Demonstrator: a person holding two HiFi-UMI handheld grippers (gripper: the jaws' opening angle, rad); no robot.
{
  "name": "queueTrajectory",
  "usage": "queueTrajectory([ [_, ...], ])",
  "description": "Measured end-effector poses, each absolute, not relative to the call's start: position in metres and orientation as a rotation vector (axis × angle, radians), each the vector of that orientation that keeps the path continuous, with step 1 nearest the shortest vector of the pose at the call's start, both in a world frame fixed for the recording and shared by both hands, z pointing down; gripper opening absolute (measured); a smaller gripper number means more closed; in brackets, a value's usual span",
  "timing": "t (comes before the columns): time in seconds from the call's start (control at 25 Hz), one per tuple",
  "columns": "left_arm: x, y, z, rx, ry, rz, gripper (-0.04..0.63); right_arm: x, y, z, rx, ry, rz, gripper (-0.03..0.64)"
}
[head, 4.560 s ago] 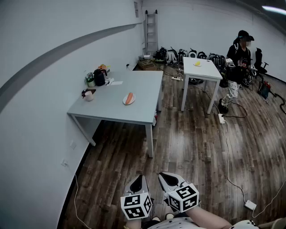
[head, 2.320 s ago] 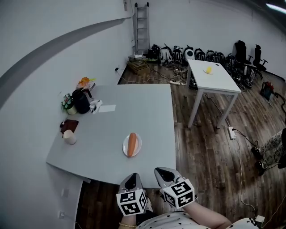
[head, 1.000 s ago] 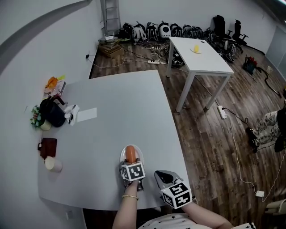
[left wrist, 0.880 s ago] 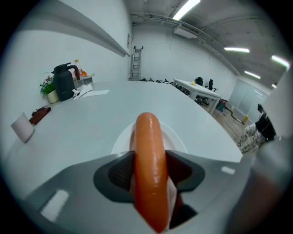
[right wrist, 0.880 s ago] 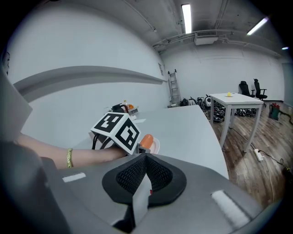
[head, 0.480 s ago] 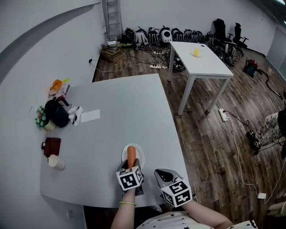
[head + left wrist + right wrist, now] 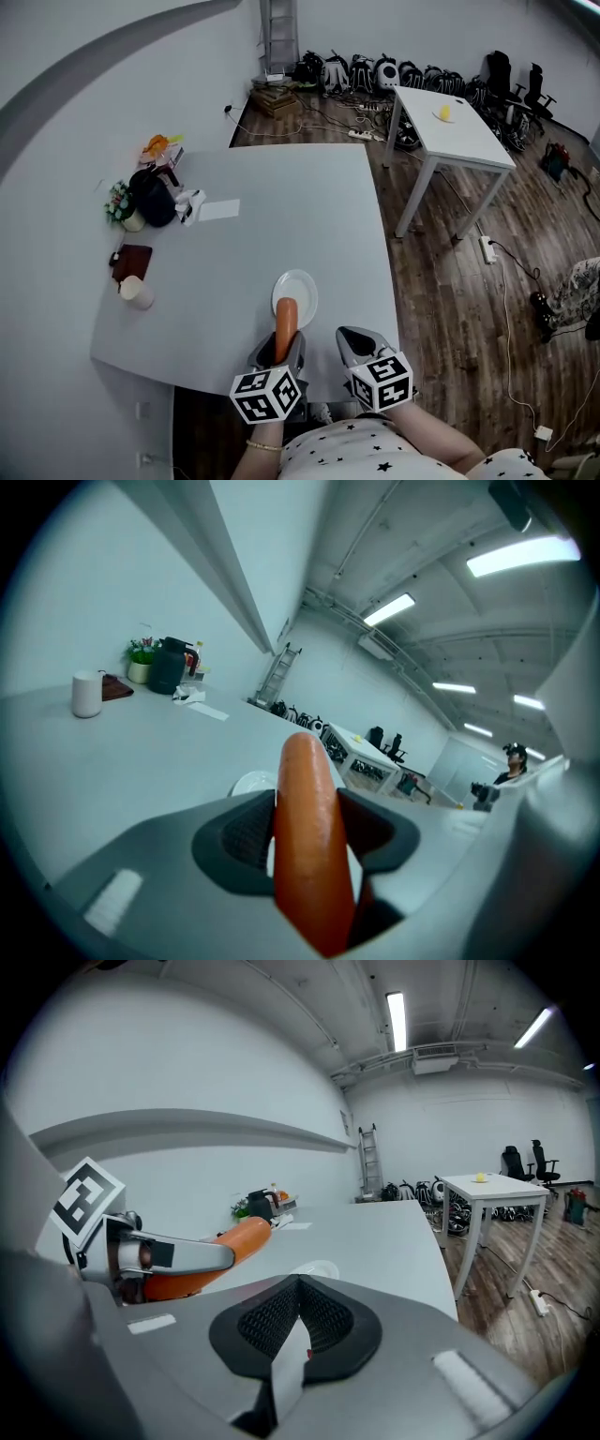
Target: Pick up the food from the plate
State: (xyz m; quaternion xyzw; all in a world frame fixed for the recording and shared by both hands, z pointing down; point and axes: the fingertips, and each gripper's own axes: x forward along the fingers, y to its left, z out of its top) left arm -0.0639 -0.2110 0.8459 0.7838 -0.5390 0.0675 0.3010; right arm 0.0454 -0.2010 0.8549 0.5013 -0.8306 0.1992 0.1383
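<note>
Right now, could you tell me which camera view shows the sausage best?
The left gripper view: the sausage fills the centre, clamped in the left gripper. The head view shows it small, near the plate. The right gripper view shows it side-on, partly behind a jaw.

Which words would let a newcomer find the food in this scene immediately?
Start at the large grey table by the wall and go to its near edge, just before the empty white plate. There the left gripper holds a sausage between its jaws: the only long, orange-red thing, raised off the table, while the plate is round and white.
</note>
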Motion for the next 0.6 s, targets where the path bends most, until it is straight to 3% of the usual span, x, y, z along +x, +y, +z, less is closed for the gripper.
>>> queueTrajectory([
  [0.6, -0.072, -0.179, 0.831, 2.095, -1.495, 0.121, 0.207, 0.031, -0.18, 0.839, 1.429, -2.476, 0.506, -0.002],
])
